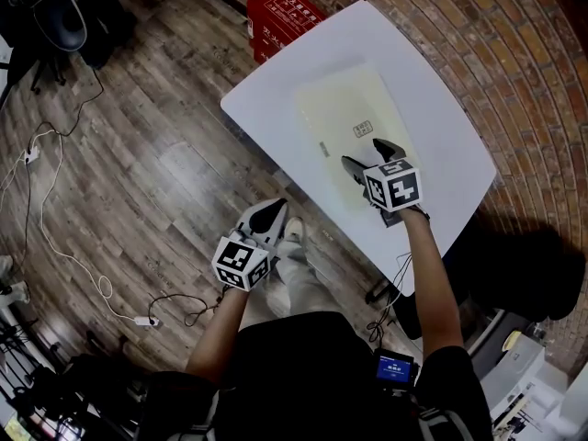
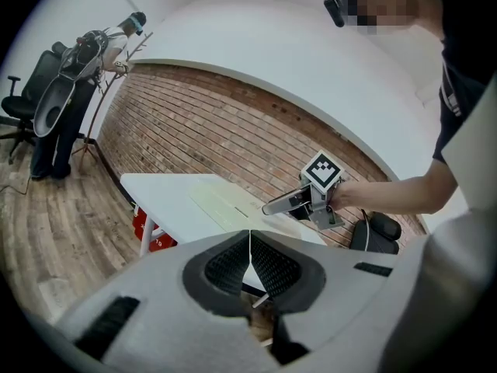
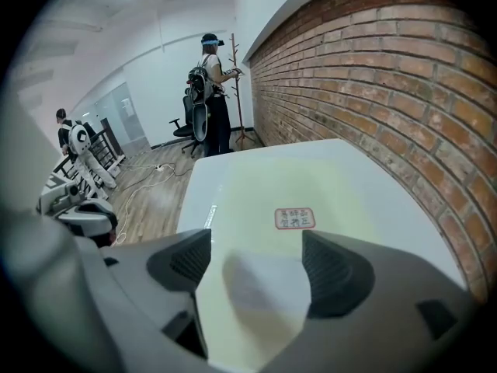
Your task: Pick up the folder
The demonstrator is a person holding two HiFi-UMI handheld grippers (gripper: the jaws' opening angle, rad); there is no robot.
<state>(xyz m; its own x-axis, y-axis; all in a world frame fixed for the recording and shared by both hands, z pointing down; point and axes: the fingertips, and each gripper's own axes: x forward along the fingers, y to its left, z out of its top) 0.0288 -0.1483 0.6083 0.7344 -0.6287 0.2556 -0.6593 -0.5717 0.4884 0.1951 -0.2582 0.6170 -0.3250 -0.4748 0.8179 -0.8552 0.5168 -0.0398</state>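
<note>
A pale cream folder [image 1: 354,127] with a small red-framed label [image 3: 295,218] lies flat on the white table [image 1: 276,85]. My right gripper [image 1: 362,152] hovers over the folder's near end, jaws open, pointing steeply down. In the right gripper view its open jaws [image 3: 248,263] frame the folder [image 3: 287,185], and nothing is pinched between them. My left gripper [image 1: 274,209] is shut and empty, held off the table over the wood floor by the near-left edge. The left gripper view shows its closed jaws [image 2: 250,243] aimed level at the table [image 2: 155,193] and the right gripper [image 2: 272,206].
A red crate [image 1: 280,16] stands under the table's far end. A brick wall [image 1: 514,53] runs along the table's right side. Cables [image 1: 55,200] trail over the wood floor at left. A person [image 3: 210,92] stands by a coat rack beyond the table.
</note>
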